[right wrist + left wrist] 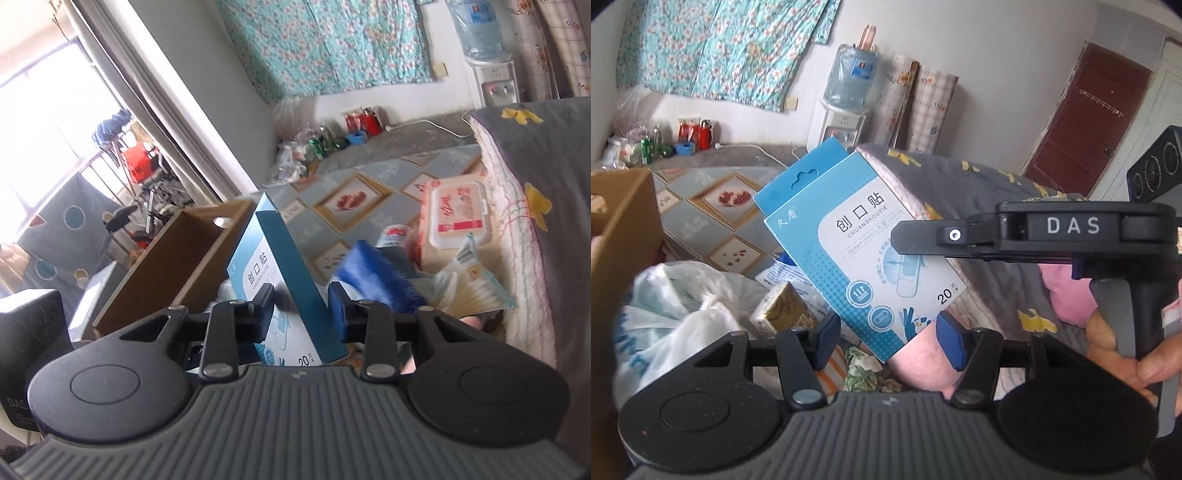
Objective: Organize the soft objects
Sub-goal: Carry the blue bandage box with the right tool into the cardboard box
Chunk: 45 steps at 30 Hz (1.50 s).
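At the far left of the left wrist view we saw the brown cardboard box [624,221] with its open side toward us, and just right of it a crumpled white plastic bag [676,306] lying on the bed with the tiled floral cover [713,206]. A small gold-printed carton [783,310] lay beside the bag. In the middle, the flat blue and white box of adhesive plasters [857,254] was held tilted above the bed, its hang tab pointing up and left. Our left gripper [886,338] had its fingers clamped on the lower end of that box, one pad on each edge. To the right, our right gripper [905,236] reached in sideways, its black body crossing the box's printed face, with a hand [1123,350] wrapped round its grey handle. Behind it lay a folded grey quilt with yellow shapes [979,184].

In the right wrist view the cardboard box [173,266] stood at the left, and the plaster box [280,280] rose edge-on between the fingers of the right gripper [301,306]. Its left pad lay against the printed face; whether the right pad touched the box we could not tell. Further right lay a blurred blue object [376,280], a clear packet of cotton swabs [476,291], and beyond them a pink-lidded pack of wet wipes [454,210], with the quilt [546,184] at the far right.
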Motion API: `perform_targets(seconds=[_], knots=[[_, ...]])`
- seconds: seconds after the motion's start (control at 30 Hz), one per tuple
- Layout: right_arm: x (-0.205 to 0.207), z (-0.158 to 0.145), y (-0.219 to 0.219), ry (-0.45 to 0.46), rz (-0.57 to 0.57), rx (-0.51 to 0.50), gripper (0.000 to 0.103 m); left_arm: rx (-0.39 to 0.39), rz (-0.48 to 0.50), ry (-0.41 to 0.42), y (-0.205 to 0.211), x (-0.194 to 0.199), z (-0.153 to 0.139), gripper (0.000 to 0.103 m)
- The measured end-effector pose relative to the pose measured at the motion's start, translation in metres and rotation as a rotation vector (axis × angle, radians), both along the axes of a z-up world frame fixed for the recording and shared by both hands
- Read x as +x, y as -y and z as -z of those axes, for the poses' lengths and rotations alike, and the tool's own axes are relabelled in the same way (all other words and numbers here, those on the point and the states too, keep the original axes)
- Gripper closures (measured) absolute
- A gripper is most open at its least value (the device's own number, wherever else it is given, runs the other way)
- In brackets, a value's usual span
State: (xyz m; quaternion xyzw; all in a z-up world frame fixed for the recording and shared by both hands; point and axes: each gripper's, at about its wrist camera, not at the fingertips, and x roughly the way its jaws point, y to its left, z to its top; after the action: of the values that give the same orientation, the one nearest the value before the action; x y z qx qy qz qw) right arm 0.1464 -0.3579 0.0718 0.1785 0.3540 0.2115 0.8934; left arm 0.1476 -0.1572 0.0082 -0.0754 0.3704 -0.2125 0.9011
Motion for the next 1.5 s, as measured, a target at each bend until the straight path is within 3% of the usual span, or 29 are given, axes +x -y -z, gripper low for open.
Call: perform_targets(seconds=[0.2, 0.43, 0.67, 0.93, 1.33, 1.5], knots=[[-0.019, -0.030, -0.038, 0.029, -0.048, 0.027, 0.072, 0.012, -0.033, 0.043, -0.029, -0.031, -0.026, 0.045], [-0.014, -0.052, -0.115, 0.026, -0.181, 0.065, 0.070, 0.042, -0.155, 0.059, -0.087, -0.058, -0.051, 0.045], [0.025, -0.040, -0.210, -0.069, -0.303, 0.078, 0.070, 0.048, -0.317, -0.008, -0.162, -0.059, -0.053, 0.045], [0.089, 0.000, -0.293, -0.246, -0.351, 0.091, 0.069, 0.091, -0.408, -0.090, -0.235, -0.021, -0.038, 0.044], [0.183, 0.045, -0.362, -0.289, -0.313, -0.009, 0.069, 0.125, -0.412, -0.210, -0.306, 0.073, 0.020, 0.048], [0.219, 0.062, -0.376, -0.278, -0.261, -0.103, 0.066, 0.212, -0.406, -0.243, -0.319, 0.110, 0.042, 0.046]])
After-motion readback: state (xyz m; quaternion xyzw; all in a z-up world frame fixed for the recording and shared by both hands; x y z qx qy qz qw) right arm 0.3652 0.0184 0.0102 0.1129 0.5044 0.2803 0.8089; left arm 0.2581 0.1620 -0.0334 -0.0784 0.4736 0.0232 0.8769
